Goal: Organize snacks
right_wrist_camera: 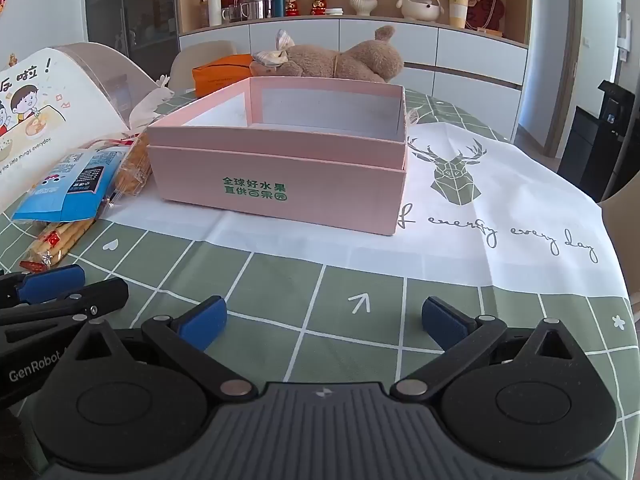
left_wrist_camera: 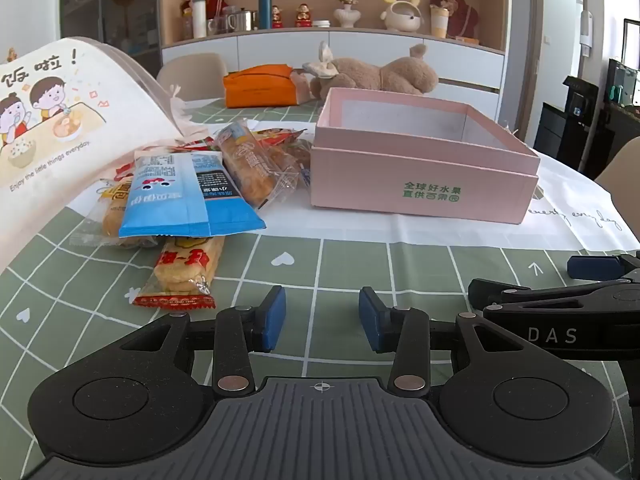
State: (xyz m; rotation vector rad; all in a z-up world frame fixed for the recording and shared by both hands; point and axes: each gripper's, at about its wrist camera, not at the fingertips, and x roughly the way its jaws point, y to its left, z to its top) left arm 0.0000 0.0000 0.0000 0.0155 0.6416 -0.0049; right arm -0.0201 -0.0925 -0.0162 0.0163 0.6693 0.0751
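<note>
Snacks lie heaped on the green checked cloth, left of the empty pink box with green Chinese print. Both grippers hover, grasping nothing: left gripper partly parted, marked "GenRobot"; right gripper spread wide, marked "DAS".

The pale pink cardboard box carries green Chinese print on its front wall, "全球好水果" above "直供百果园". The white cartoon-printed bag at the left shows "饭啦!" at its top and the small line "Enjoy the little things everyday." under the drawing, while the green-and-white checked cloth on the bench reads "energy every day" in script below a deer head. The black body of the right tongs bears "DAS", and that of the left tongs bears "GenRobot".
</note>
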